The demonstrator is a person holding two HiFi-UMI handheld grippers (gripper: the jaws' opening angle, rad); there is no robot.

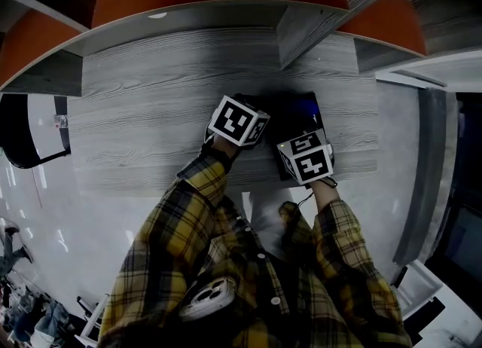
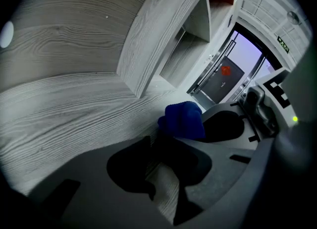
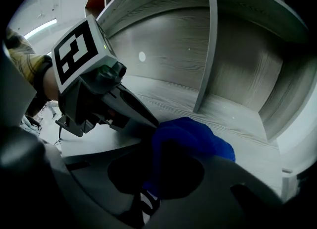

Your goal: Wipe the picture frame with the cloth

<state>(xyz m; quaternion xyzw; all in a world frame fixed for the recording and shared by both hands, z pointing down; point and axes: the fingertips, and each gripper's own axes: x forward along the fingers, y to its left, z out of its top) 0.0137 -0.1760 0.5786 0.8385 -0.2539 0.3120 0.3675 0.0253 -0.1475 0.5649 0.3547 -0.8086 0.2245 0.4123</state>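
Cloth [image 3: 190, 135] on picture frame [image 1: 292, 117], divider [image 3: 211, 39] beyond

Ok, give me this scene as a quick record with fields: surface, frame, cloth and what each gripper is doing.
surface: grey wood-grain shelf with an upright divider
picture frame: dark, lying on the shelf between the two grippers
cloth: blue, bunched, at the frame
left gripper: jaws appear closed on the frame's dark edge
right gripper: jaws closed on the cloth
person: yellow plaid sleeves, both arms reaching forward
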